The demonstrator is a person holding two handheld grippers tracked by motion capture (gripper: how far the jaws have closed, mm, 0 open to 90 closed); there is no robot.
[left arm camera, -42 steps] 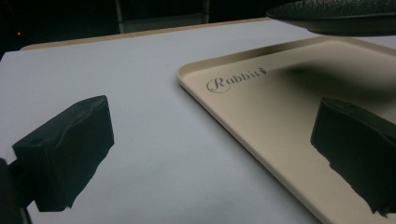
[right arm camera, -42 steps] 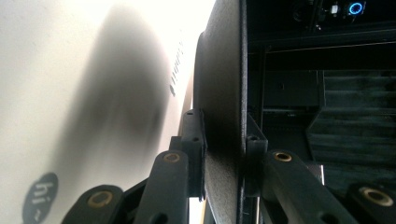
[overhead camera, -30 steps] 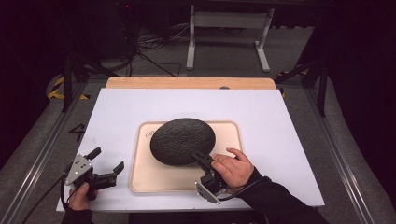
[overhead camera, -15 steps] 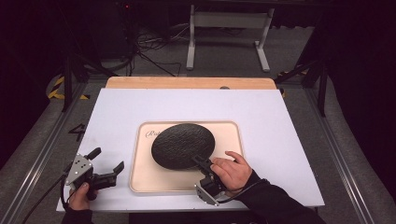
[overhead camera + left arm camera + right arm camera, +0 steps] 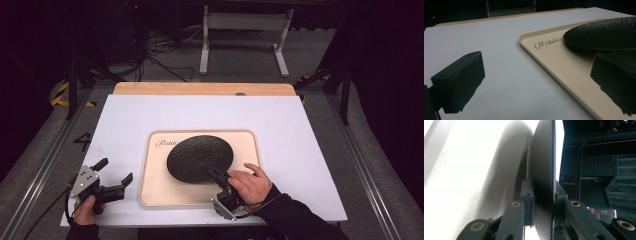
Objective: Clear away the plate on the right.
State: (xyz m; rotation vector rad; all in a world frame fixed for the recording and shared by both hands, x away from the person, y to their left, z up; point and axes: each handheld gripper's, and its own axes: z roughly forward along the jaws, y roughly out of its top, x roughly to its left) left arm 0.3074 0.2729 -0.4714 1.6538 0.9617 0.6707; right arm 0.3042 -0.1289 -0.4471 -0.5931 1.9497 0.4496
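Since a second ago, the dark round mat [image 5: 200, 158] has sunk from a raised, domed tilt to a flatter lie over the cream tray [image 5: 150, 190], and the right hand has eased a little toward the tray's near edge. This black, pebble-textured disc sits on the middle of the tray, just right of the script lettering [image 5: 548, 43] printed on it. Its near edge is pinched by the right gripper [image 5: 218, 176], whose jaws are closed on the rim; in the right gripper view the disc [image 5: 544, 170] runs edge-on between the two jaws, one on each face. Gripping at the rim looks like a way to lift or lower the thin, floppy piece without sliding anything under it. The right hand [image 5: 250, 186] lies on the tray's near right part.

The left gripper [image 5: 114, 178] rests on the white table [image 5: 310, 130] near its front left corner, apart from the tray, jaws spread wide with nothing between them, apparently waiting in reserve.

Hard to make out: the lettering is partly covered by the disc, so the whole word cannot be read. Whether the far edge of the disc touches the tray is unclear. Beyond the table, the room is dark, with a metal stand [image 5: 243, 37] and cables [image 5: 160, 50] dimly visible.
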